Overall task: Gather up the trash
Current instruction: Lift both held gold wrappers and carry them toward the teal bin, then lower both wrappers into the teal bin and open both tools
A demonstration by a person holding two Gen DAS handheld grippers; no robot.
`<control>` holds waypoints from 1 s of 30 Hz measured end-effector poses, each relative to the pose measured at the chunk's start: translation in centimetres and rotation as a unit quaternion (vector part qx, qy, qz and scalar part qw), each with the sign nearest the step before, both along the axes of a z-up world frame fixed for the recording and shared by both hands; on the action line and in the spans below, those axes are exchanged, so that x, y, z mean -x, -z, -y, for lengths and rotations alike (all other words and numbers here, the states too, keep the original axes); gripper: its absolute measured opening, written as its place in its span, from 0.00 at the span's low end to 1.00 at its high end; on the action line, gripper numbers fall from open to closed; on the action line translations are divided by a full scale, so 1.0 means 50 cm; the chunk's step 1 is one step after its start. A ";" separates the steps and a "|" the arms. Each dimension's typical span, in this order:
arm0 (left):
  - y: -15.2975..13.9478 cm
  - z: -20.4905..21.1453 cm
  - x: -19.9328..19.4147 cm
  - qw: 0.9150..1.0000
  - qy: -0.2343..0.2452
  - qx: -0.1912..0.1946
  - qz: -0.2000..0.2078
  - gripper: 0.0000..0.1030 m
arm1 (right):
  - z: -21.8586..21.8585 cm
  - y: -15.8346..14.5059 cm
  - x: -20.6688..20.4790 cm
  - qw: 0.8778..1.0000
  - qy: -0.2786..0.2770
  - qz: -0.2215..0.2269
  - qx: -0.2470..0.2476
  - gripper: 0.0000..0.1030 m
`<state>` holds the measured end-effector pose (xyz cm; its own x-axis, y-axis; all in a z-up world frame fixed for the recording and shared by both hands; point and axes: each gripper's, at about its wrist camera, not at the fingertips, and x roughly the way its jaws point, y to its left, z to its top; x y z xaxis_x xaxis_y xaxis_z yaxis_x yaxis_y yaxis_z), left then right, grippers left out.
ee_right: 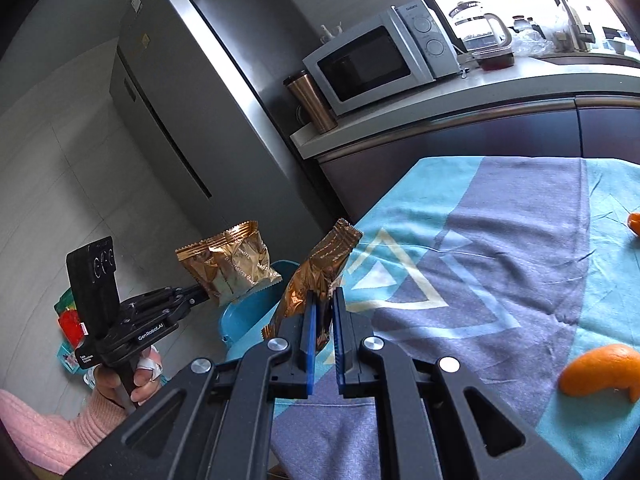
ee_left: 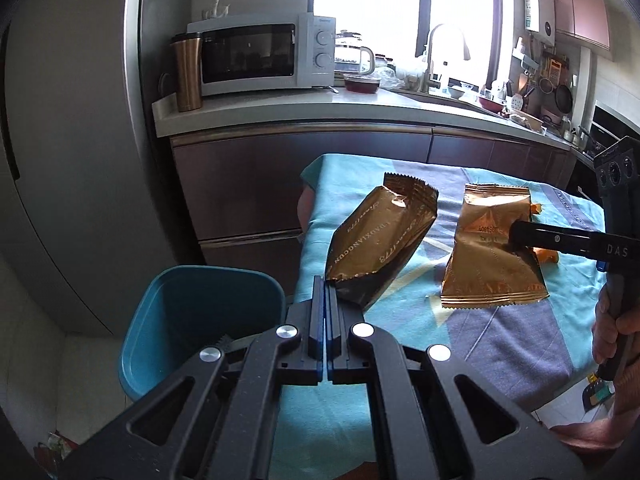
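Note:
My left gripper [ee_left: 325, 292] is shut on the bottom edge of a gold snack wrapper [ee_left: 380, 236] and holds it in the air beside the table, near the blue trash bin [ee_left: 200, 316]. It also shows in the right wrist view [ee_right: 200, 298] with its wrapper [ee_right: 232, 264] above the bin [ee_right: 256, 308]. My right gripper [ee_right: 324, 304] is shut on a second gold wrapper [ee_right: 320, 276], held over the table's left edge. In the left wrist view that wrapper [ee_left: 492, 256] hangs from the right gripper [ee_left: 516, 236].
The table wears a teal and grey cloth [ee_right: 500, 260]. Orange peels [ee_right: 600, 368] lie on it at the right. A counter with a microwave [ee_left: 260, 56] and a copper tumbler [ee_left: 186, 72] stands behind; a grey fridge [ee_right: 180, 112] is at the left.

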<state>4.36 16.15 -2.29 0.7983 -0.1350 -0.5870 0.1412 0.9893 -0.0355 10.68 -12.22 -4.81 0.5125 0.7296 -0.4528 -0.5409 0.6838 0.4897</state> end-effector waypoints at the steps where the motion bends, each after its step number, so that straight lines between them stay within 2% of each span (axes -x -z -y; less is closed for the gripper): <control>1: 0.001 -0.007 0.001 1.000 -0.005 0.000 0.000 0.01 | -0.010 -0.002 -0.003 1.000 -0.005 0.000 0.002 0.07; 14: 0.031 -0.121 0.021 0.997 -0.072 -0.006 -0.011 0.01 | -0.133 -0.004 -0.041 0.998 -0.062 -0.008 0.015 0.07; 30: 0.086 -0.214 -0.015 0.992 -0.120 -0.004 -0.045 0.01 | -0.268 0.015 -0.072 0.992 -0.112 -0.023 0.057 0.07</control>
